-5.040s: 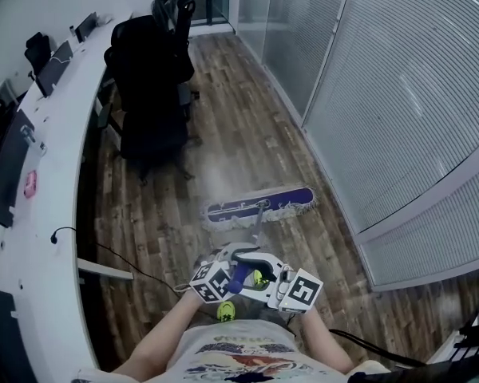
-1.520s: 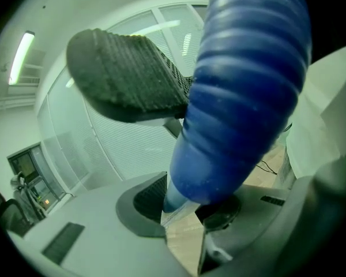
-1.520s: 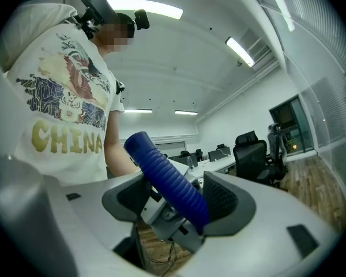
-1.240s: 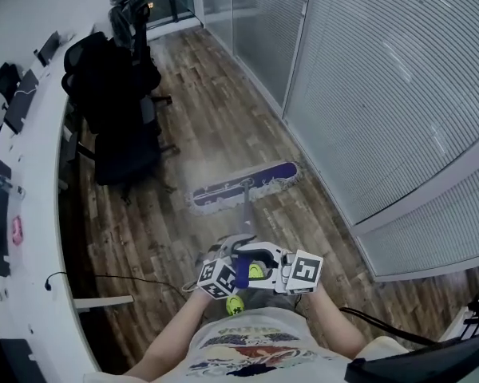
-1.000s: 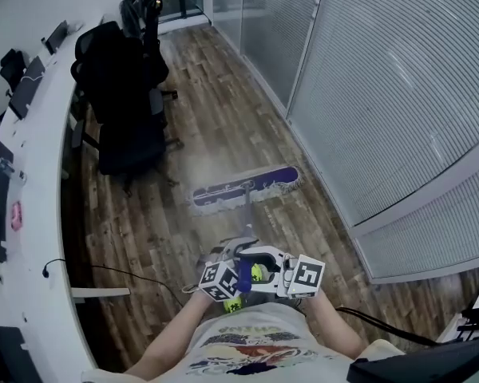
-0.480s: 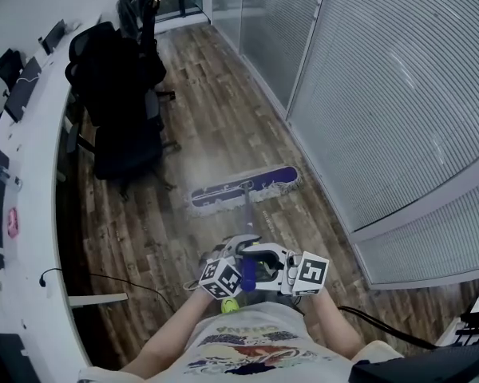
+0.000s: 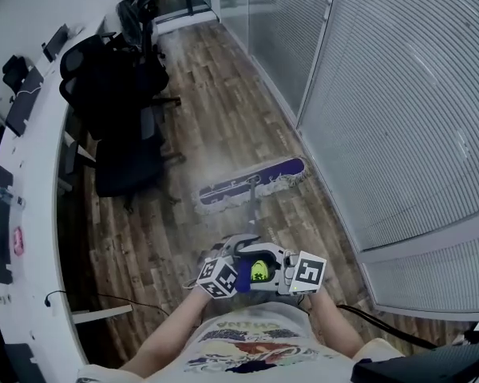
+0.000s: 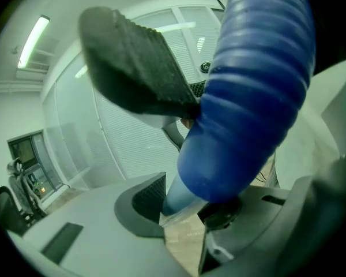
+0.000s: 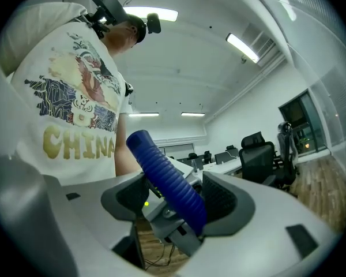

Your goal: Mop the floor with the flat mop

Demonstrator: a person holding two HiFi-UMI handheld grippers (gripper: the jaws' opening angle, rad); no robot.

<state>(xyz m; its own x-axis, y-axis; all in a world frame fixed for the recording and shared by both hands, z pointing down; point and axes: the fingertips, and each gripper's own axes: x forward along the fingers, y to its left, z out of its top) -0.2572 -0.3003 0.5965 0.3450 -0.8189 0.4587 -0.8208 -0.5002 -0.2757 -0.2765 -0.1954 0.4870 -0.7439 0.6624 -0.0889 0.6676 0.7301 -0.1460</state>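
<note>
The flat mop lies with its blue head [image 7: 251, 183] on the wooden floor [image 7: 223, 102], right end close to the glass wall. Its pole [image 7: 253, 214] runs back to my two grippers in front of the person's chest. My left gripper [image 7: 230, 271] has the ribbed blue handle [image 8: 248, 97] between its jaws; they have just been opening a little, and the upper pad [image 8: 138, 68] still touches the handle. My right gripper [image 7: 278, 271] is shut on the same handle [image 9: 167, 178], which passes up between its two pads [image 9: 222, 203].
Black office chairs [image 7: 120, 110] stand at the left beside a long curved white desk [image 7: 40, 238]. A glass partition with blinds [image 7: 383, 118] runs along the right. A thin cable [image 7: 112, 298] lies under the desk and a thicker one [image 7: 375, 321] at the lower right.
The mop head has slid slightly right and farther away, its right end now nearer the glass wall. Both grippers stay on the handle in front of the chest.
</note>
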